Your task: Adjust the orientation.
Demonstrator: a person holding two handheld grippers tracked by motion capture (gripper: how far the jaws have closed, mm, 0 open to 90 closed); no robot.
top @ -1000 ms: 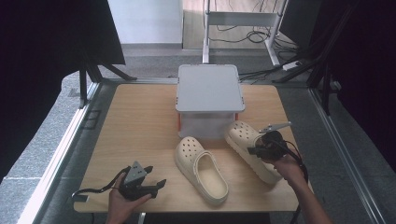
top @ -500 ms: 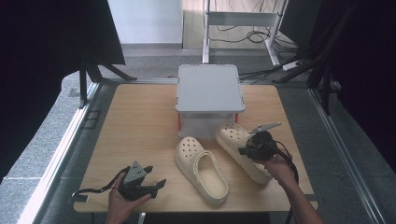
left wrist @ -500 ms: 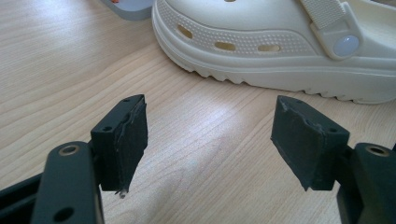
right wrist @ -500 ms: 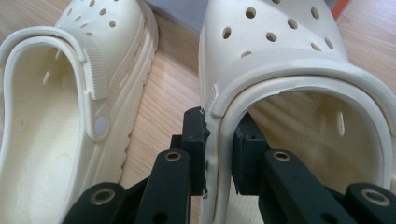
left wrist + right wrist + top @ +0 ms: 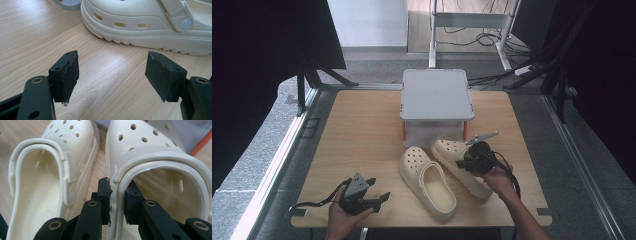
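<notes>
Jaws: right gripper clamps right clog rim; left gripper wide open, empty; 2 clogs, 1 grey box.

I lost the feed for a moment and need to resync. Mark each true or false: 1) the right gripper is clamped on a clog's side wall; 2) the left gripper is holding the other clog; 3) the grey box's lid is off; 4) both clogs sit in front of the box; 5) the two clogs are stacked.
1) True: the right gripper pinches the side wall of the right clog, one jaw inside and one outside.
2) False: the left gripper is open above bare table, with the left clog ahead of it.
3) False: the lid is on the grey box.
4) True: both lie on the person's side of the box.
5) False: they lie side by side.
</notes>
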